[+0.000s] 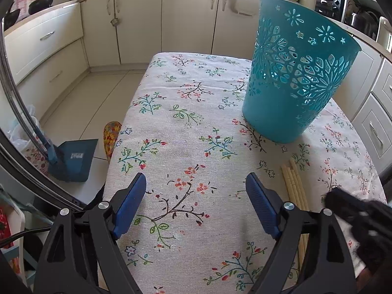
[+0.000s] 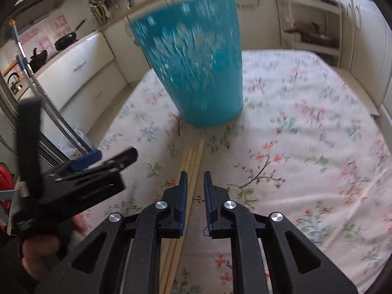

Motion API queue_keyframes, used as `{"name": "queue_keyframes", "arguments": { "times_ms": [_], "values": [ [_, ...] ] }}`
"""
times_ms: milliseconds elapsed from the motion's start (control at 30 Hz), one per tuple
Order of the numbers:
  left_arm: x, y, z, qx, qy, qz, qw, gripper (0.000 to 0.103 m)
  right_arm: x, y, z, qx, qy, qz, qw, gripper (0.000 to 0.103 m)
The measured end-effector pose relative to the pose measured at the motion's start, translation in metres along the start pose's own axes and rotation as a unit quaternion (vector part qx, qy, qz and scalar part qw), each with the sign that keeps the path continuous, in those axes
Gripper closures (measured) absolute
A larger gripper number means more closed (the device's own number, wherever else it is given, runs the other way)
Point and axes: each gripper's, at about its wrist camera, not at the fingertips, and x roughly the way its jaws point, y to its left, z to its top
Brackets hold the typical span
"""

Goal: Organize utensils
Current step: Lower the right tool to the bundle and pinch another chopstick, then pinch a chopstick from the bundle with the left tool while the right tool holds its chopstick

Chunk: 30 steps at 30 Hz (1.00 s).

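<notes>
A tall teal openwork basket (image 1: 301, 78) stands upright on the flowered tablecloth (image 1: 191, 127); it is blurred in the right wrist view (image 2: 196, 73). Several pale wooden chopsticks (image 1: 294, 183) lie side by side on the cloth in front of it. My left gripper (image 1: 196, 175) hovers open over bare cloth, left of the chopsticks. My right gripper (image 2: 196, 174) is low over the chopsticks (image 2: 196, 154), with only a narrow gap between its jaws. The sticks run under that gap, close to the left pad, and nothing is clamped. The right gripper (image 1: 355, 218) also shows as a dark blur beside the left one.
The left gripper (image 2: 115, 156) and the hand (image 2: 36, 245) holding it fill the lower left of the right wrist view. A blue dustpan (image 1: 73, 159) and a patterned chair back (image 1: 111, 137) sit off the table's left edge. Cream cabinets (image 1: 137, 24) ring the room.
</notes>
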Motion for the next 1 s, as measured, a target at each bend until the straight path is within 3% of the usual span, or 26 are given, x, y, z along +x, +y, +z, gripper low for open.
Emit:
{"name": "queue_keyframes", "arguments": {
  "times_ms": [400, 667, 800, 1000],
  "values": [
    [0.001, 0.004, 0.001, -0.007, 0.002, -0.008, 0.9999, 0.023, 0.023, 0.001, 0.005, -0.002, 0.011, -0.016, 1.000, 0.089],
    [0.002, 0.003, 0.001, -0.006, 0.002, -0.006, 1.0000, 0.023, 0.020, 0.011, 0.001, -0.062, 0.021, -0.041, 0.997, 0.094],
    [0.002, 0.003, 0.001, -0.006, 0.002, -0.006, 1.0000, 0.023, 0.010, 0.001, -0.009, -0.072, 0.026, -0.051, 0.996, 0.095],
    [0.001, -0.001, 0.000, 0.004, 0.000, -0.001, 1.0000, 0.023, -0.004, -0.030, -0.017, -0.031, 0.013, -0.053, 0.998, 0.096]
  ]
}}
